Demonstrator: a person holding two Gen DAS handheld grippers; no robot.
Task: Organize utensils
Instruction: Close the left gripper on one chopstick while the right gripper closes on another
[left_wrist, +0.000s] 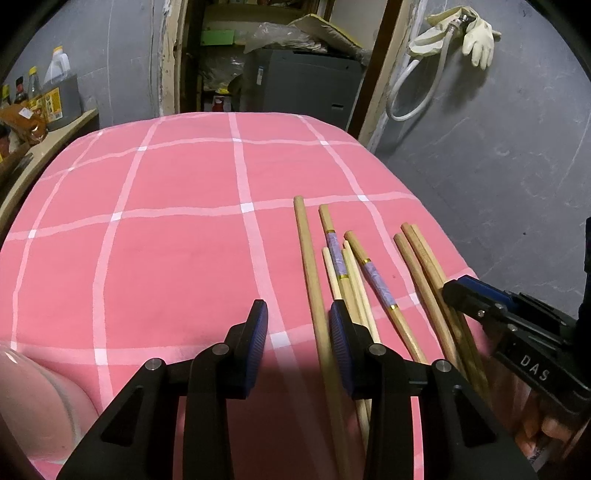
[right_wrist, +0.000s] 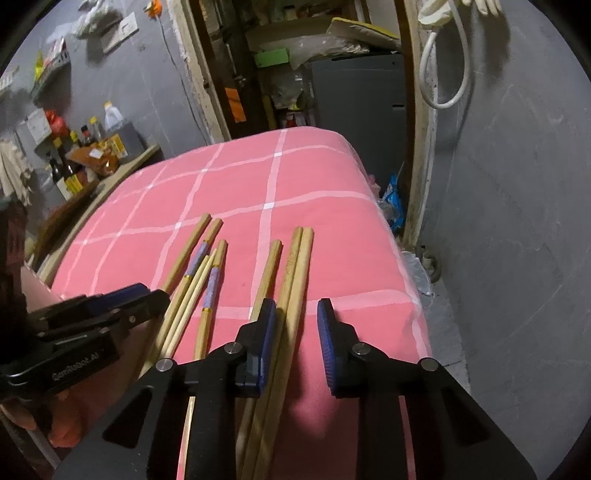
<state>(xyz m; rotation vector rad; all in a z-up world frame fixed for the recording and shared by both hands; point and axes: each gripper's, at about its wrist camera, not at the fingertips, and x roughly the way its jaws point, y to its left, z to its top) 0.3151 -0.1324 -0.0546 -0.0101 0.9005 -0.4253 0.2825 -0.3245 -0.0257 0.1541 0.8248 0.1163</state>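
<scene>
Several wooden chopsticks lie on a pink checked cloth (left_wrist: 166, 229). A long plain one (left_wrist: 308, 258) lies leftmost, then thin pale ones (left_wrist: 351, 280), two with purple wrapped bands (left_wrist: 373, 275), and a darker pair (left_wrist: 424, 266) at the right. My left gripper (left_wrist: 298, 334) is open, low over the cloth; the long plain chopstick runs between its fingers. My right gripper (right_wrist: 296, 330) is open over the darker pair (right_wrist: 295, 280), which lies between its fingers. The right gripper also shows in the left wrist view (left_wrist: 476, 299), and the left gripper in the right wrist view (right_wrist: 122, 306).
The cloth's right edge (right_wrist: 402, 273) drops off to a grey floor. A shelf with bottles (right_wrist: 74, 162) stands at the left. A doorway with a grey box (left_wrist: 306, 85) lies behind. A hose and rubber gloves (left_wrist: 476, 33) hang on the right wall.
</scene>
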